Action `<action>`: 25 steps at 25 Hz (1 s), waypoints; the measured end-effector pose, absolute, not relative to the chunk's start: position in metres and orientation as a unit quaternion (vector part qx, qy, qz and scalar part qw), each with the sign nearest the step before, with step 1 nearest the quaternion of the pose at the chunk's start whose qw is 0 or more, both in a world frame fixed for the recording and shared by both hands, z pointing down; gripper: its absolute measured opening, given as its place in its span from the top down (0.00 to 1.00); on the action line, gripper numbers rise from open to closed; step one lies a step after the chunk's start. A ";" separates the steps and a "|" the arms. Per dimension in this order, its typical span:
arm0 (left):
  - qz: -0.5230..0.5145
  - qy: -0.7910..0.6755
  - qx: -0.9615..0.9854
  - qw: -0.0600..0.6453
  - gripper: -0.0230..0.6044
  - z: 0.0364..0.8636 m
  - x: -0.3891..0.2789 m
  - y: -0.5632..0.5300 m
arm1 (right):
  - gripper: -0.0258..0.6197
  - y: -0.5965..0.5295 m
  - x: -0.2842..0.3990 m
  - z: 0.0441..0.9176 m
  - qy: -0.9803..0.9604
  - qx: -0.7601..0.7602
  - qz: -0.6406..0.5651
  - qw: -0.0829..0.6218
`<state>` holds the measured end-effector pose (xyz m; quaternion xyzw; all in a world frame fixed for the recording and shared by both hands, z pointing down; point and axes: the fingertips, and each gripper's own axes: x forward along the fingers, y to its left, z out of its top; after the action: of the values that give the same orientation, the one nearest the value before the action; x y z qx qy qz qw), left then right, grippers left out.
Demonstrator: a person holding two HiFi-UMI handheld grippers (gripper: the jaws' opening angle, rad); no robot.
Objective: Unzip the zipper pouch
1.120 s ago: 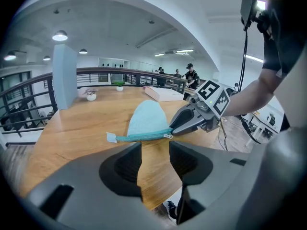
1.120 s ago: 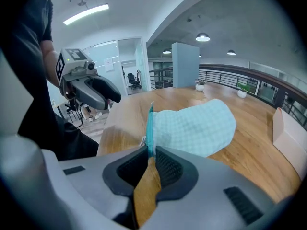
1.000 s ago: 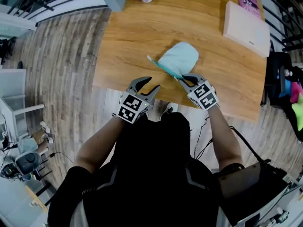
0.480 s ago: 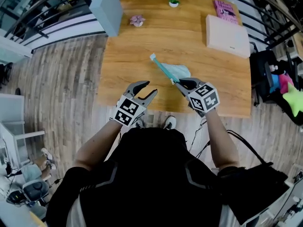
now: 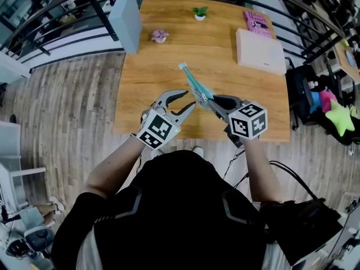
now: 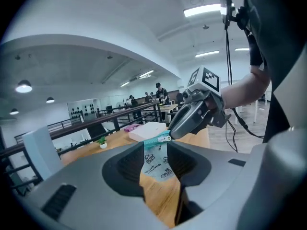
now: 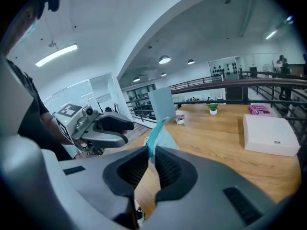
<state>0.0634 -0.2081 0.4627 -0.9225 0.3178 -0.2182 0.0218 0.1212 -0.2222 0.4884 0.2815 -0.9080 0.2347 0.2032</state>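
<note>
Over the table [image 5: 163, 55], the right gripper [image 5: 211, 100] pinches the teal-zippered printed pouch [image 5: 195, 85], hanging between the left gripper's [image 5: 188, 99] spread, just-closing jaws.

Pouch [image 6: 156, 164]: soft pale printed cloth, teal zipper tape. Desk [image 5: 169, 55]: smooth wood grain, low sheen. Left gripper [image 6: 156, 150] fingers [image 6: 127, 169]: matt grey plastic, ribbed dark faces.

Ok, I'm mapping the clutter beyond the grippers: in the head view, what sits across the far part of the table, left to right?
grey upright panel → pink flower pot → green plant pot → white box
</note>
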 end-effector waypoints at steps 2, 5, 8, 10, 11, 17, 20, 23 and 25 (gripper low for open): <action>-0.217 0.307 -0.925 0.055 0.69 0.451 0.068 -0.208 | 0.88 -0.222 0.116 0.476 -0.907 0.285 0.241 0.196; -0.218 0.302 -0.923 0.098 0.69 0.441 0.075 -0.213 | 0.88 -0.224 0.110 0.459 -0.907 0.291 0.244 0.182; -0.220 0.295 -0.922 0.119 0.69 0.437 0.077 -0.217 | 0.88 -0.225 0.103 0.448 -0.909 0.291 0.237 0.181; -0.226 0.283 -0.922 0.137 0.69 0.435 0.080 -0.216 | 0.88 -0.226 0.100 0.444 -0.909 0.291 0.234 0.186; -0.232 0.277 -0.921 0.149 0.69 0.435 0.081 -0.215 | 0.88 -0.226 0.099 0.443 -0.908 0.292 0.234 0.188; -0.236 0.259 -0.922 0.164 0.72 0.433 0.086 -0.216 | 0.88 -0.222 0.097 0.439 -0.907 0.291 0.237 0.191; -0.206 0.248 -0.941 0.101 0.76 0.430 0.083 -0.215 | 0.88 -0.221 0.096 0.438 -0.908 0.287 0.238 0.189; -0.175 0.245 -0.952 0.048 0.77 0.428 0.080 -0.212 | 0.88 -0.217 0.095 0.437 -0.910 0.283 0.233 0.192; -0.145 0.244 -0.959 0.007 0.79 0.425 0.075 -0.212 | 0.88 -0.216 0.095 0.439 -0.911 0.282 0.231 0.196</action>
<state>0.0750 -0.2116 0.4251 -0.9587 0.2443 -0.1452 0.0073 0.0945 -0.2159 0.4393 0.2816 -0.9105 0.2306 0.1963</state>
